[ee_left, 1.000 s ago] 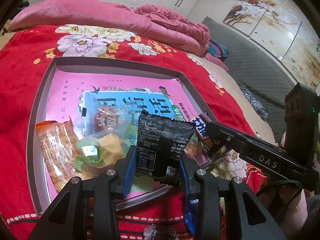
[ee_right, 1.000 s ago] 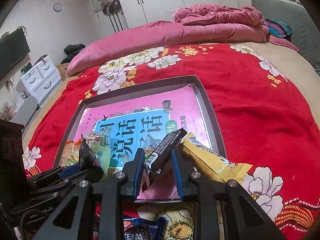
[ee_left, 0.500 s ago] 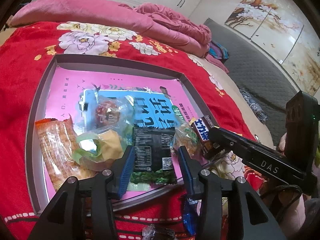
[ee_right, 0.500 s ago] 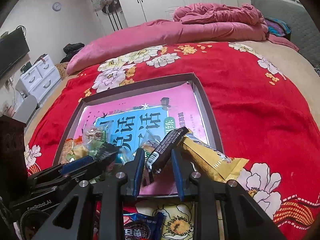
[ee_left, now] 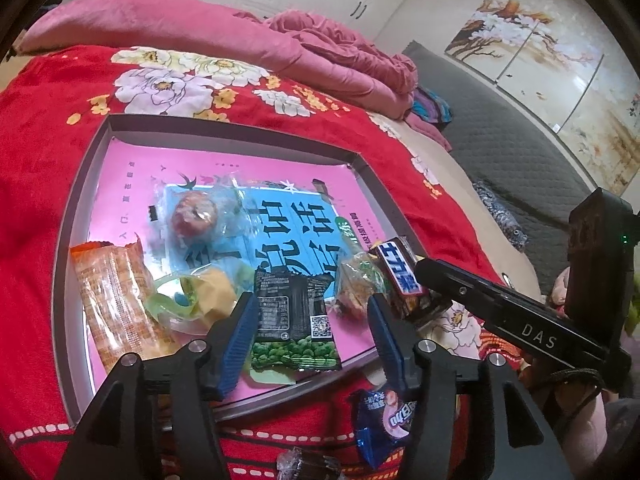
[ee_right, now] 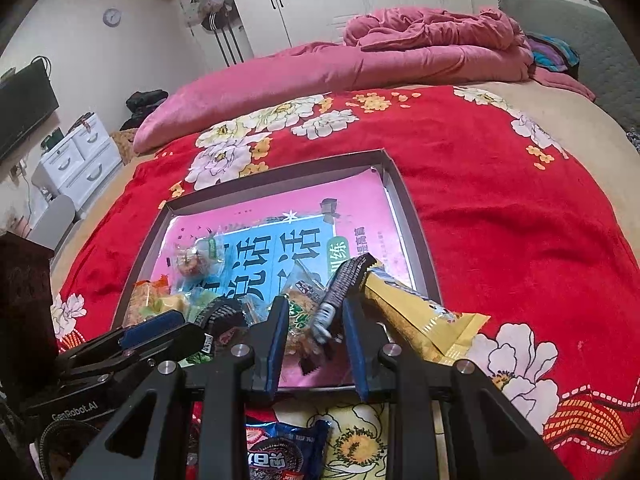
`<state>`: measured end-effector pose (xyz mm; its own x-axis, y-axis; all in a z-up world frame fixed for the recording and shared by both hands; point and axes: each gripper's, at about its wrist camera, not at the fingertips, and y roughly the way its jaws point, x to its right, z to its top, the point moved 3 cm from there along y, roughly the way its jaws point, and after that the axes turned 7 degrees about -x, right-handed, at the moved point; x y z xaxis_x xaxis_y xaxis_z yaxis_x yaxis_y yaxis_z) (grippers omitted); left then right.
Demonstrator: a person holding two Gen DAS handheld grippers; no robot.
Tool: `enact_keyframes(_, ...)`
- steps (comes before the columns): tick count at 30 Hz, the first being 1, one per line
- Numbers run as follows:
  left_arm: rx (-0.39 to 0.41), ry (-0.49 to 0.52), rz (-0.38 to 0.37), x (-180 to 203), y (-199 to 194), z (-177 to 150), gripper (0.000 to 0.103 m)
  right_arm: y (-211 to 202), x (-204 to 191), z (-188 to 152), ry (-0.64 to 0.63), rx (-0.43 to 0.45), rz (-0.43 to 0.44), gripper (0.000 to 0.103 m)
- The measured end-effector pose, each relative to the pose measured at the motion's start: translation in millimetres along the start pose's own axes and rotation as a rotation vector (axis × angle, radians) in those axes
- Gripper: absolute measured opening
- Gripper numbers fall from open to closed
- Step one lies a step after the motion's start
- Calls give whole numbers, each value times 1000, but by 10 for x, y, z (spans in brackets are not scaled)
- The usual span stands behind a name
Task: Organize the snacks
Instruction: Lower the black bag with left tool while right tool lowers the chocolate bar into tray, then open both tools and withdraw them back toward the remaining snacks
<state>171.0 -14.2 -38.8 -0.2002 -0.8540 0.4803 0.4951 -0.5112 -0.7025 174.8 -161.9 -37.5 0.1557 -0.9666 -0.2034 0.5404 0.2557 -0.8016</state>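
Black pea packet (ee_left: 294, 322) flat between spread left claw (ee_left: 310, 334); only right view: right claw (ee_right: 316, 334) pinching chocolate bar (ee_right: 342, 294).

The bed (ee_right: 500, 216) is carrying a red blanket (ee_right: 480, 240) with a floral print, which is covering most of its top. A folded pink quilt (ee_right: 320, 68) is lying across the far end. A shallow grey tray (ee_right: 416, 236) is resting flat on the blanket, near the front edge. A yellow snack packet (ee_right: 424, 316) is lying over the tray's right rim and onto the blanket. A blue snack packet (ee_right: 280, 456) is lying on the blanket just in front of the tray.
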Motion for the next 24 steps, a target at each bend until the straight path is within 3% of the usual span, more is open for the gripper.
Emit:
enact_keyframes(13, 22, 1, 6, 6, -78, 12, 71, -98, 9, 0, 12, 18, 3, 30)
enact_keyframes(24, 60, 10, 46, 6, -181, 11, 77, -180, 16, -14, 18, 41, -7, 48)
